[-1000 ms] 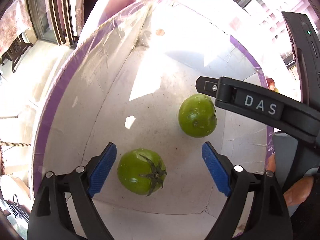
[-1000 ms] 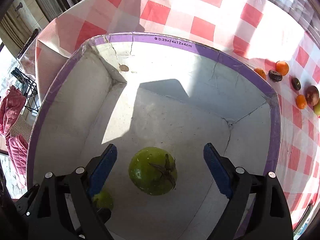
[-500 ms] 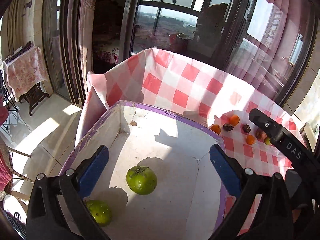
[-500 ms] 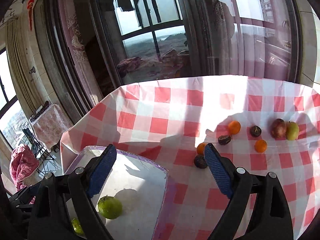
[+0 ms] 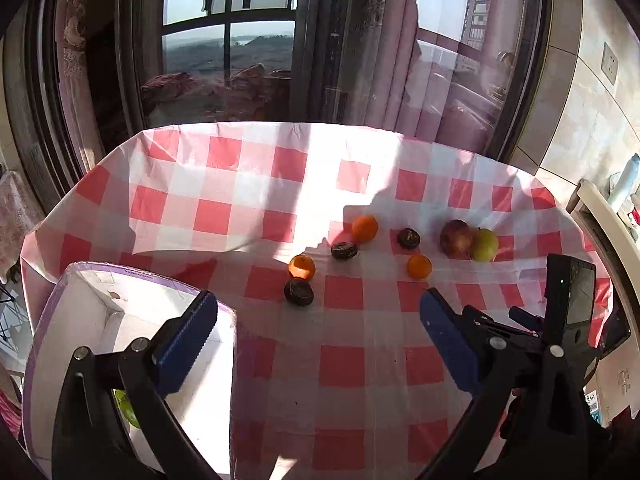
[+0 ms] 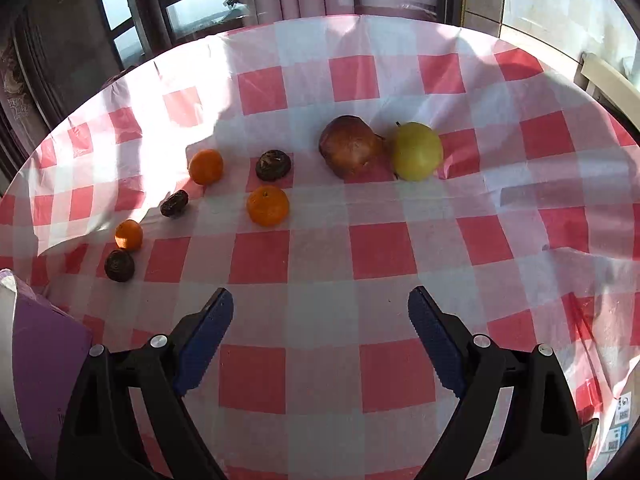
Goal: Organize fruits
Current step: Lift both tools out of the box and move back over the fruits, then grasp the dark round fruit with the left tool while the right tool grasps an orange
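Note:
Fruit lies on the red-checked tablecloth [image 6: 380,256]: three oranges [image 6: 267,205], three dark wrinkled fruits [image 6: 273,165], a reddish-brown fruit [image 6: 349,146] and a yellow-green apple [image 6: 417,151]. My right gripper [image 6: 320,340] is open and empty above the cloth, short of the fruit. My left gripper [image 5: 318,338] is open and empty over the right rim of the white purple-edged box [image 5: 92,300]. A green tomato [image 5: 127,410] shows in the box behind the left finger. The same fruit row shows in the left wrist view, with an orange [image 5: 301,266] nearest the box.
The box corner [image 6: 36,344] sits at the left in the right wrist view. The right gripper's body [image 5: 568,308] is at the right in the left wrist view. Windows and curtains stand behind the table's far edge.
Both grippers have lifted up out of the box and swung right, towards the fruit on the cloth. The two green tomatoes stayed in the box.

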Demonstrator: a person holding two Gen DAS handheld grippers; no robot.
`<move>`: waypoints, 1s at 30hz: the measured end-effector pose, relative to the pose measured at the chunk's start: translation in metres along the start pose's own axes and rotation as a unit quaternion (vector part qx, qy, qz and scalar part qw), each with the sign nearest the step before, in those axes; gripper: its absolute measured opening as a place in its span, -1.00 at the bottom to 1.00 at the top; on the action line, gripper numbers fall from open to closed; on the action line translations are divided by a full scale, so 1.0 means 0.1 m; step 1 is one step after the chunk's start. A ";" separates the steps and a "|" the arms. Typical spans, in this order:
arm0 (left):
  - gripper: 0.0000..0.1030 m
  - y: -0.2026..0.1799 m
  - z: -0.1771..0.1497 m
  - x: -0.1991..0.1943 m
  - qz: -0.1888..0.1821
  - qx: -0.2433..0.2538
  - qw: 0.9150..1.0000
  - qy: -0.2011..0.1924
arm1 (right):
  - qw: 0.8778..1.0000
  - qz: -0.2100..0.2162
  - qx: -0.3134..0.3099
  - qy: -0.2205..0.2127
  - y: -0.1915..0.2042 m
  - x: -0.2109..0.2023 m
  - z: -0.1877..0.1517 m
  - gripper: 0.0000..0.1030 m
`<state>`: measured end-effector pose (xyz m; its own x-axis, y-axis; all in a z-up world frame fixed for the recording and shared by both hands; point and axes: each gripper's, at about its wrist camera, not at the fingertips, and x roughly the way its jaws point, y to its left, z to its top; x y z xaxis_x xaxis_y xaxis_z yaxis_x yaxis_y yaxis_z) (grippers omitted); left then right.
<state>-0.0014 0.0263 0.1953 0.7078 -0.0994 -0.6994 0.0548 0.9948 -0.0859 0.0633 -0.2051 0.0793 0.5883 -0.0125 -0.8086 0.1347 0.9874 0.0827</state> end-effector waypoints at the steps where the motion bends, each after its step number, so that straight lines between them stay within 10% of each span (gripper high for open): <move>1: 0.96 -0.11 -0.04 0.09 -0.009 0.007 1.000 0.014 | 1.000 -0.009 0.006 0.007 -0.13 0.08 0.02 0.68; 9: 0.96 -0.74 -0.54 0.93 0.000 0.094 0.988 0.124 | 0.997 -0.056 0.001 0.053 -0.69 0.71 0.06 0.68; 14: 0.96 -0.83 -0.74 1.28 0.030 0.098 0.980 0.172 | 0.999 -0.008 -0.014 0.052 -0.64 0.83 0.13 0.67; 22: 0.95 -0.65 -0.71 1.62 0.097 0.065 0.976 0.184 | 0.986 0.101 -0.121 0.046 0.15 0.98 0.28 0.62; 30: 0.54 -0.37 -0.56 1.90 0.104 0.017 0.978 0.178 | 0.978 0.085 -0.189 0.014 0.57 1.16 0.50 0.12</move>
<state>0.0921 -0.0310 0.0259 0.4159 0.1094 -0.9028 -0.0365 0.9939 0.1036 0.1790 -0.1584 0.0188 0.5531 0.1555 -0.8184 -0.2705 0.9627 0.0001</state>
